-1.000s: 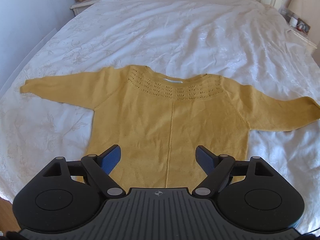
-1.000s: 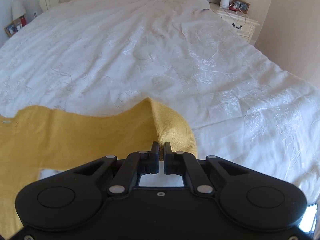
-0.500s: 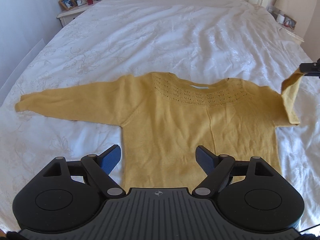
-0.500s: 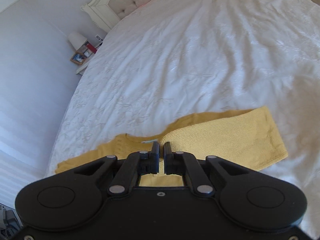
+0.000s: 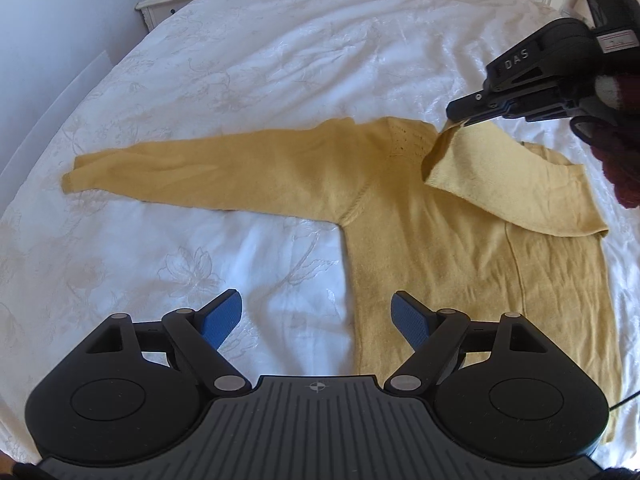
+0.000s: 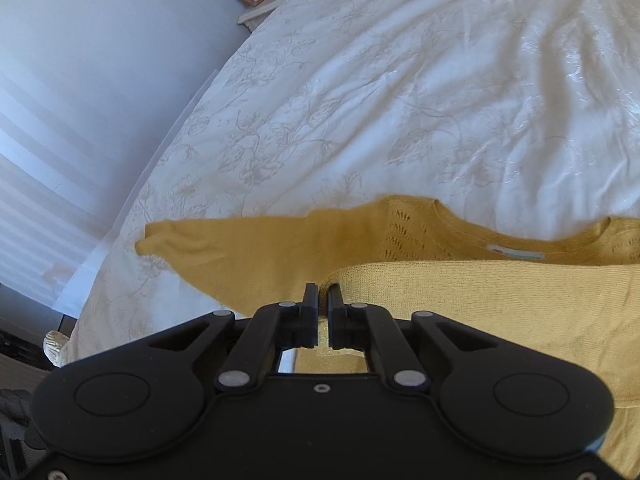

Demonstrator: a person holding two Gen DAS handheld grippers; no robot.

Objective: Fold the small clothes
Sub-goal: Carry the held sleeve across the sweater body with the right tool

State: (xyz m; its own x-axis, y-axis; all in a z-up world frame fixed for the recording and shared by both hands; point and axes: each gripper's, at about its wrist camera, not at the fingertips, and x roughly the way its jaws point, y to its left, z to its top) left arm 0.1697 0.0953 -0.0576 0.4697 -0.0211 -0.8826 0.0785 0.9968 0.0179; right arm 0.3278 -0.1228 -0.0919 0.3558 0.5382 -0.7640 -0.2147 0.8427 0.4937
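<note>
A mustard-yellow sweater [image 5: 440,240] lies front-up on a bed [image 5: 280,60] covered by a white embroidered bedspread. Its body is flat. One sleeve [image 5: 200,168] stretches out flat toward the bed's edge, its cuff resting on the bedspread. The other sleeve [image 5: 500,176] is lifted and doubled across the chest, just below the openwork neckline.

The right hand-held gripper [image 5: 460,120] comes in from the upper right of the left wrist view, angled downward, its black fingers clenched on the cuff end of that raised sleeve. In its own camera the two fingers stand almost together, with the ribbed cuff edge [image 6: 340,276] pinched between them and the rest of the sleeve trailing off to the right over the sweater. A gloved hand [image 5: 612,120] in dark red and white knit wraps the gripper's handle behind the jaws.

The left hand-held gripper [image 5: 318,320] is released: its blue-padded fingers [image 5: 220,316] stand wide apart with nothing between them. It tilts steeply down over the near part of the bed. One finger hangs above bare bedspread and the other above the sweater's side edge, near the armpit of the flat sleeve. It touches no cloth.

A nightstand [image 5: 168,0] with a framed photo, a small clock and a red bottle stands beside the far corner of the bed.
</note>
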